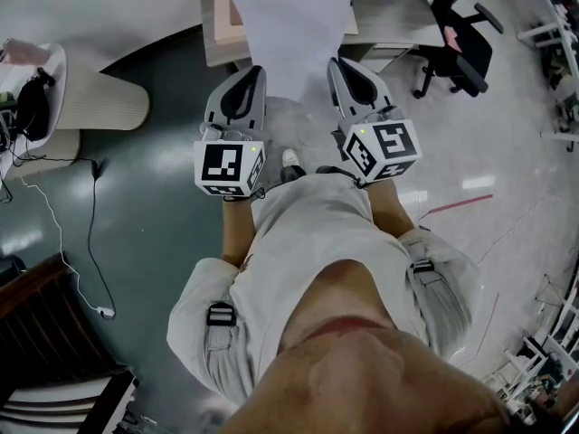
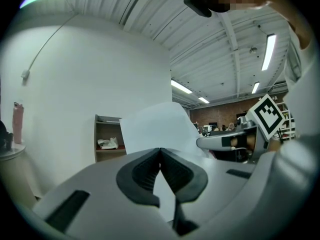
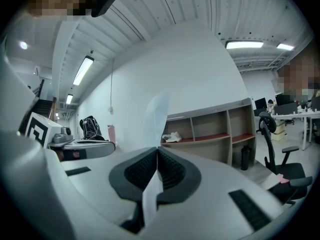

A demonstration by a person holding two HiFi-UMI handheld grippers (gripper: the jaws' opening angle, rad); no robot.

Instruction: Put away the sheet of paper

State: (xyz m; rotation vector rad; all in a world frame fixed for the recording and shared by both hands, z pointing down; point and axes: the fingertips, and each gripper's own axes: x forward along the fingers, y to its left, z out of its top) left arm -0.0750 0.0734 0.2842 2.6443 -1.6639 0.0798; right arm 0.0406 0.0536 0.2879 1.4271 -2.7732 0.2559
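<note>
Both grippers are clamped on the sheet of paper [image 1: 288,25].
- Left gripper [image 1: 254,72]: jaws pinched together on the near left edge, and the sheet comes out between the pads in the left gripper view [image 2: 157,126].
- Right gripper [image 1: 336,65]: jaws fully closed on the near right edge. In the right gripper view the sheet shows edge-on as a thin strip [image 3: 155,114].

Sheet position relative to the wooden shelf unit [image 1: 217,34]:
- It's airborne in front of you. From the head view it overlaps the unit's top, but I can't tell whether it touches.
- Its long axis runs from the jaws straight away from you toward the unit.
- The free short edge leads, and the held short edge is nearest you.
- Both gripper cameras see the ceiling, so I'd judge the sheet tilts up from the jaws and isn't lying flat.

Neither hand is nearer. You hold it symmetrically, one gripper per near corner.

The open cubbies [image 3: 220,129] face you, straight ahead of the jaws. For the next move, I'd level the sheet and feed it free edge first, keeping both hands square to the unit so it doesn't skew.
</note>
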